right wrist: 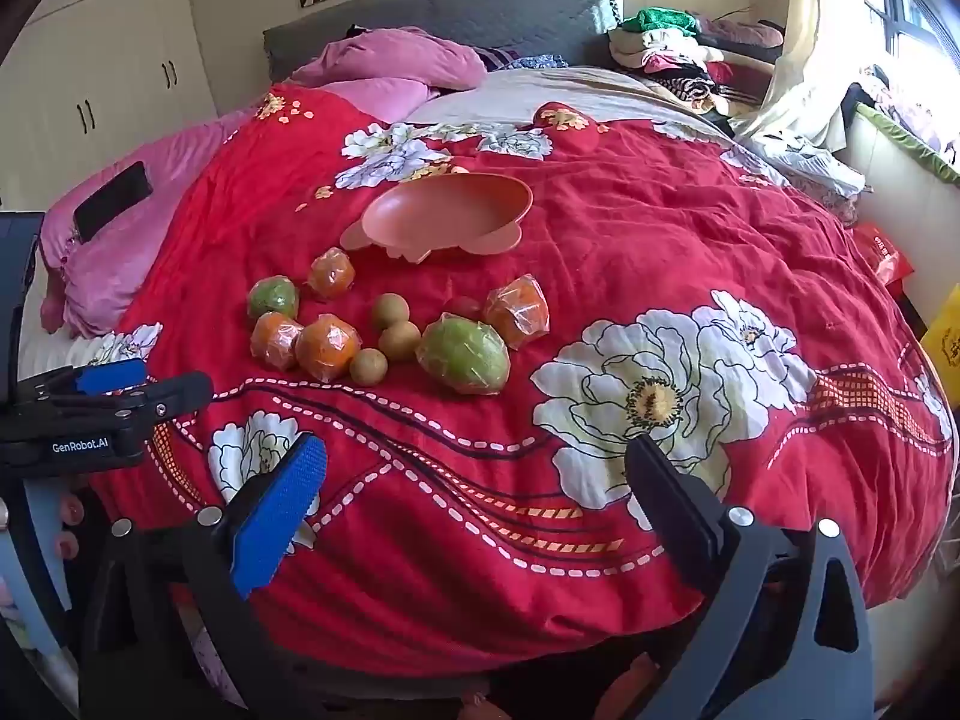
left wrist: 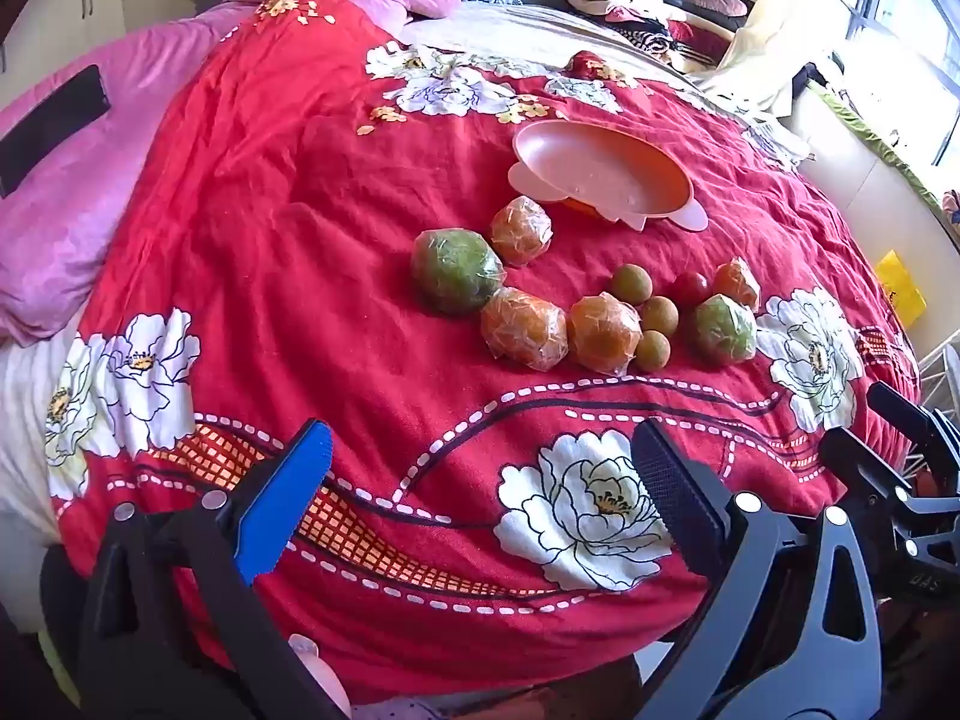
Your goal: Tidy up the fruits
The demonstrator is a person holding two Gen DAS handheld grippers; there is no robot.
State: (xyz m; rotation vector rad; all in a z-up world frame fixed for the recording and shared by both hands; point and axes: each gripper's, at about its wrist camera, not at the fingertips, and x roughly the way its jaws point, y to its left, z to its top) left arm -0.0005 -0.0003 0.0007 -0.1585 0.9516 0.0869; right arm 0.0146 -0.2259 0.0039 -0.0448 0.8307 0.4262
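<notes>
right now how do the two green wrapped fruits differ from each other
The green fruit on the left sits at the left end of the pile, beside wrapped orange fruits; the green fruit on the right lies further right, next to the small brown fruits. In the right wrist view the right one looks bigger and more oval, the left one rounder. The left one lies farther back, nearer the pink bowl. Both are green, in clear plastic wrap, on the red quilt.
</notes>
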